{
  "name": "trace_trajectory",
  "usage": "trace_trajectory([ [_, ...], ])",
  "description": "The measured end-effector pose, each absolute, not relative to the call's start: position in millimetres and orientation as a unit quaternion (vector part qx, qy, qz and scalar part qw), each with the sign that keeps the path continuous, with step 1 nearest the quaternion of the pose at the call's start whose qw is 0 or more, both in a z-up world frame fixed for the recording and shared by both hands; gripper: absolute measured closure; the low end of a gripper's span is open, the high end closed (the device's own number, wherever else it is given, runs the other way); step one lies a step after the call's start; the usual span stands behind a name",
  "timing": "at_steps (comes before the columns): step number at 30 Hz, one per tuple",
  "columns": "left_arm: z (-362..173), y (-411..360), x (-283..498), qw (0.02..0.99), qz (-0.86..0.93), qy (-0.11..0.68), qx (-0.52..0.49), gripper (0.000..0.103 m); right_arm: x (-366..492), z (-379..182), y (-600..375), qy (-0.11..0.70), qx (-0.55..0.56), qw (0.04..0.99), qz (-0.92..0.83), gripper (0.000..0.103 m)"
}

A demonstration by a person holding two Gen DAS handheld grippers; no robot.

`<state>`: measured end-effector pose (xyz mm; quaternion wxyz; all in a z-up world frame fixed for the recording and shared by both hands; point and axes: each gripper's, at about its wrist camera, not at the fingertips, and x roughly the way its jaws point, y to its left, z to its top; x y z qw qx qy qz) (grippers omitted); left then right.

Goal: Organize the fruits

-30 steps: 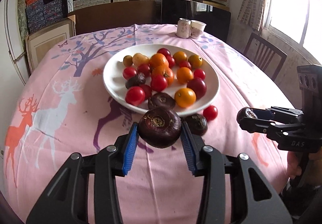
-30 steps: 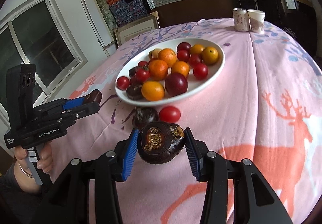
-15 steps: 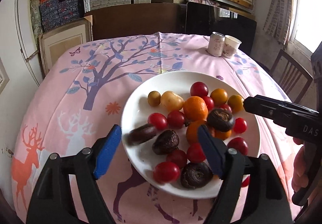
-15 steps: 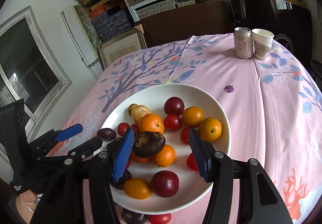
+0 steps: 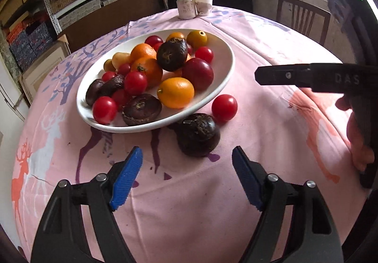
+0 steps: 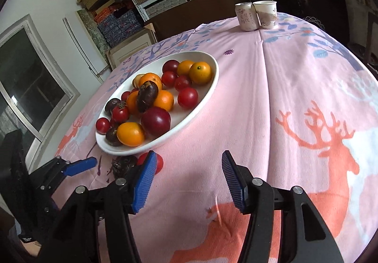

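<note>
Two fruits lie loose on the pink deer-print tablecloth (image 5: 271, 55): one dark brown water chestnut (image 5: 198, 134) and one red cherry tomato (image 5: 224, 107) just beside it to the right, both close against the near rim of the one white plate (image 5: 226, 66). Far across the table, one can (image 6: 245, 16) and one paper cup (image 6: 266, 14) stand touching. The left gripper (image 5: 186, 176) tilts down over the cloth, its blue jaws spread wide and holding nothing, the loose chestnut just beyond them. The right gripper (image 6: 187, 179) also slants downward, jaws parted about halfway and empty, above bare cloth to the right of the plate; a hand (image 5: 359, 137) grasps its handle. On the plate sits a heap of fruit: about four oranges, some eight or nine red cherry tomatoes, two dark red plums, two small yellow ones and four chestnuts, one of them perched on top of the oranges (image 5: 172, 53). Exact counts in the pile are uncertain.
</note>
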<state>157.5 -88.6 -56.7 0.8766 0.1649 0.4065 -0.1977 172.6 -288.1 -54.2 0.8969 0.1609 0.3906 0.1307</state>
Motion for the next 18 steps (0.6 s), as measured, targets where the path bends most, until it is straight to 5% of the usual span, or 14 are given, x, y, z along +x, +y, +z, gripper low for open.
trace_trajectory([
  [6,-67,-99,181,0.870,-0.176,0.439,0.139,0.039,168,-59,-293,0.386,0.178,0.895,0.136,0.045],
  [11,-68,-98,182,0.863,-0.204,0.448,0.115,0.061,167,-58,-294,0.382,0.182,0.895,0.141,0.045],
  [18,-55,-80,160,0.891,-0.173,0.404,0.114,0.061,164,-58,-280,0.394,0.148,0.893,0.162,0.045],
])
